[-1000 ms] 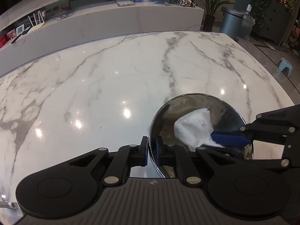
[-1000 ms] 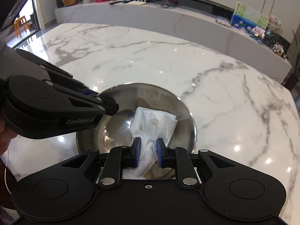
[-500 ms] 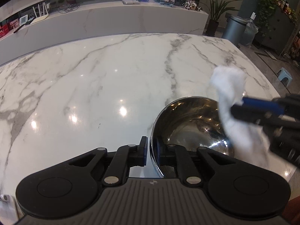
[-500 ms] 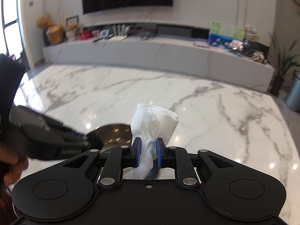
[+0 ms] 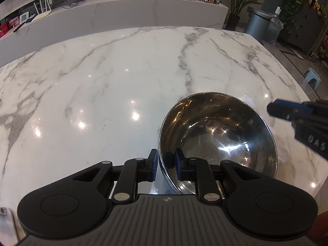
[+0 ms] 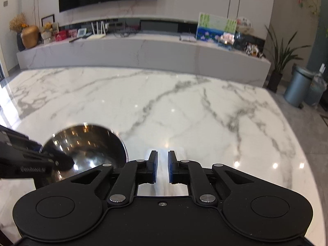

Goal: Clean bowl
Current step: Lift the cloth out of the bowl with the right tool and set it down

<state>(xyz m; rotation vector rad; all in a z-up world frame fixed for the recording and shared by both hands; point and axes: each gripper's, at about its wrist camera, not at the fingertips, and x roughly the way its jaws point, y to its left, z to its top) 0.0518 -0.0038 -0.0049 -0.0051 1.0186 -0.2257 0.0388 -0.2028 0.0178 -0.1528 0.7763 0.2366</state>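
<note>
A shiny steel bowl sits on the white marble table; it holds nothing. My left gripper is shut on the bowl's near rim, one pad outside and one inside. The bowl also shows at the left in the right wrist view, with the left gripper in front of it. My right gripper is to the right of the bowl, above the table, with a small gap between its blue pads and nothing held. It shows at the right edge of the left wrist view. The white paper towel is out of view.
The marble table stretches ahead and to the left. Its right edge drops to a grey floor with a bin and a potted plant. A long marble shelf with small items stands behind.
My right gripper lifted the white paper towel out of the bowl, moved right, and now holds nothing. The towel is gone from view. The left gripper kept its grip on the rim.
</note>
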